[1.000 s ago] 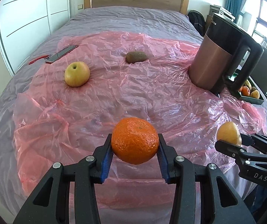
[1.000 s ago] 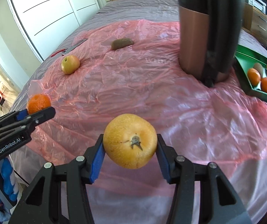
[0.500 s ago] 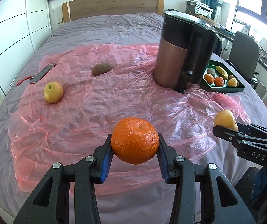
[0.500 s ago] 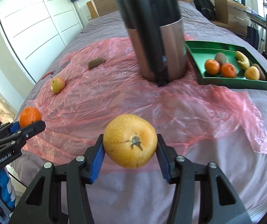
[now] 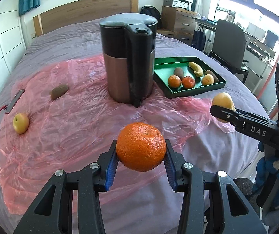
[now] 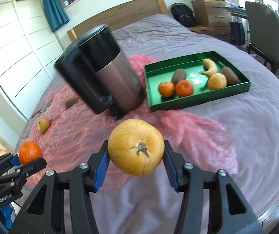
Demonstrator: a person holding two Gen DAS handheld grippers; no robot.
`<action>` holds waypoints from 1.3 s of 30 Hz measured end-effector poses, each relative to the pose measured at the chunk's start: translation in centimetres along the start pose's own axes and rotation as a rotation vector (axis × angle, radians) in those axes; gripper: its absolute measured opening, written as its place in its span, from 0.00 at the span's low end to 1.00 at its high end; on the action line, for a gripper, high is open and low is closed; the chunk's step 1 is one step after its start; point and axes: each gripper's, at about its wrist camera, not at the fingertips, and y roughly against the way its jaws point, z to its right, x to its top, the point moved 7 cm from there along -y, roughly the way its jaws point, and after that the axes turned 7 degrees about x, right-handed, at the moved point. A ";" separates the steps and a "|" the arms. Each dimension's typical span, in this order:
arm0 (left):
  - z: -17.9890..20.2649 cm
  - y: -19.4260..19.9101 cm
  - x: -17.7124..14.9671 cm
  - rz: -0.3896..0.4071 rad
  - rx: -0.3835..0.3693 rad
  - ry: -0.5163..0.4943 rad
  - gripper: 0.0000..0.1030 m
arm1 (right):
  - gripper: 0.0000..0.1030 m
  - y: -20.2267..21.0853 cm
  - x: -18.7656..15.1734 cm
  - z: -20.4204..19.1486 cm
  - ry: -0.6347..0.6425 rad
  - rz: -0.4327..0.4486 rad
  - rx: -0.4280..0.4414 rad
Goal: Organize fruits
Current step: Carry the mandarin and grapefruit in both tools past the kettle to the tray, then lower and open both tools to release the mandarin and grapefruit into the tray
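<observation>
Left gripper [image 5: 141,162] jaws clenched on an orange [image 5: 141,146]; right gripper [image 6: 135,165] jaws grasping a yellow pear [image 6: 135,149]; green tray [image 5: 196,91] at 1 o'clock.

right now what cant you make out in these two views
- Part of the green tray: in the left wrist view, its near-left corner is hidden behind the kettle.
- Kettle in the right wrist view: blurred, so no detail shows.
- Phone at the sheet's left edge: too small and oblique to read in the left wrist view.
- Bed surface under the orange and the yellow fruit: covered by each held fruit.
</observation>
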 end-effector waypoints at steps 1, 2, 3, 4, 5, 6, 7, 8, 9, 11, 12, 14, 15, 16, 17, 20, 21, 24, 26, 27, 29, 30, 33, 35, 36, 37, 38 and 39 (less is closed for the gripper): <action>0.7 -0.1 0.4 0.001 -0.006 -0.009 0.37 | 0.54 0.3 0.6 0.8 -0.010 0.012 -0.004; 1.5 -0.3 0.9 0.001 -0.012 -0.019 0.37 | 0.54 0.4 1.1 1.5 -0.017 0.022 -0.009; 2.3 -0.5 1.5 0.001 -0.019 -0.031 0.37 | 0.54 0.7 1.8 2.4 -0.026 0.034 -0.014; 3.0 -0.7 2.0 0.002 -0.026 -0.041 0.37 | 0.54 0.8 2.2 3.0 -0.032 0.042 -0.018; 3.7 -0.9 2.5 0.003 -0.032 -0.052 0.37 | 0.54 0.8 2.7 3.6 -0.037 0.049 -0.023; 4.5 -1.2 3.0 0.004 -0.040 -0.060 0.37 | 0.54 0.9 3.3 4.3 -0.042 0.057 -0.029; 5.3 -1.5 3.6 0.003 -0.050 -0.067 0.37 | 0.54 0.9 3.9 5.0 -0.046 0.063 -0.036; 5.7 -1.7 3.9 0.002 -0.055 -0.072 0.37 | 0.54 0.9 4.5 5.8 -0.050 0.069 -0.042; 6.6 -2.1 4.6 0.003 -0.062 -0.083 0.37 | 0.54 0.8 4.8 6.3 -0.053 0.073 -0.046; 7.7 -2.8 5.4 0.001 -0.075 -0.095 0.37 | 0.54 0.7 5.9 7.7 -0.060 0.083 -0.057; 8.1 -3.1 5.9 0.000 -0.081 -0.100 0.37 | 0.54 0.7 6.3 8.2 -0.061 0.087 -0.061; 9.1 -4.0 7.0 0.000 -0.090 -0.111 0.37 | 0.54 0.4 7.4 9.6 -0.069 0.095 -0.072; 9.8 -4.5 7.7 0.001 -0.096 -0.118 0.37 | 0.54 0.3 7.9 10.2 -0.072 0.098 -0.077; 10.4 -5.1 8.4 0.003 -0.101 -0.125 0.37 | 0.54 0.1 8.6 10.9 -0.074 0.103 -0.083; 10.9 -5.4 9.0 0.006 -0.103 -0.129 0.37 | 0.54 -0.1 9.2 11.3 -0.074 0.106 -0.088; 12.4 -7.2 11.3 0.012 -0.114 -0.141 0.37 | 0.54 -0.9 11.1 13.1 -0.071 0.115 -0.108; 12.9 -8.0 12.2 0.014 -0.119 -0.145 0.37 | 0.54 -1.2 11.5 13.5 -0.069 0.116 -0.113; 13.9 -10.1 14.1 0.015 -0.124 -0.152 0.37 | 0.54 -2.2 13.1 15.2 -0.062 0.118 -0.138; 14.4 -11.5 15.2 0.012 -0.130 -0.150 0.37 | 0.54 -3.0 14.1 16.4 -0.059 0.117 -0.152; 14.7 -12.2 15.7 0.010 -0.134 -0.149 0.37 | 0.54 -3.4 14.5 16.8 -0.057 0.116 -0.157; 15.1 -13.4 16.3 0.008 -0.137 -0.153 0.37 | 0.54 -4.1 15.0 17.6 -0.052 0.113 -0.167; 15.4 -14.0 16.6 0.007 -0.137 -0.155 0.37 | 0.54 -4.4 15.4 18.0 -0.051 0.113 -0.171; 16.2 -15.8 17.5 0.004 -0.137 -0.158 0.37 | 0.54 -5.8 16.7 19.3 -0.041 0.111 -0.185; 16.8 -16.7 18.0 0.002 -0.137 -0.163 0.37 | 0.54 -6.6 17.5 20.1 -0.036 0.112 -0.194; 17.3 -17.2 18.2 0.001 -0.139 -0.169 0.37 | 0.54 -7.1 17.9 20.6 -0.034 0.112 -0.199; 17.7 -17.7 18.3 -0.001 -0.140 -0.176 0.37 | 0.54 -7.5 18.2 20.9 -0.033 0.111 -0.203; 18.1 -18.2 18.5 -0.002 -0.140 -0.185 0.37 | 0.54 -7.9 18.4 21.4 -0.032 0.109 -0.208; 18.6 -18.7 18.6 -0.004 -0.139 -0.196 0.37 | 0.54 -8.5 18.8 22.0 -0.030 0.105 -0.218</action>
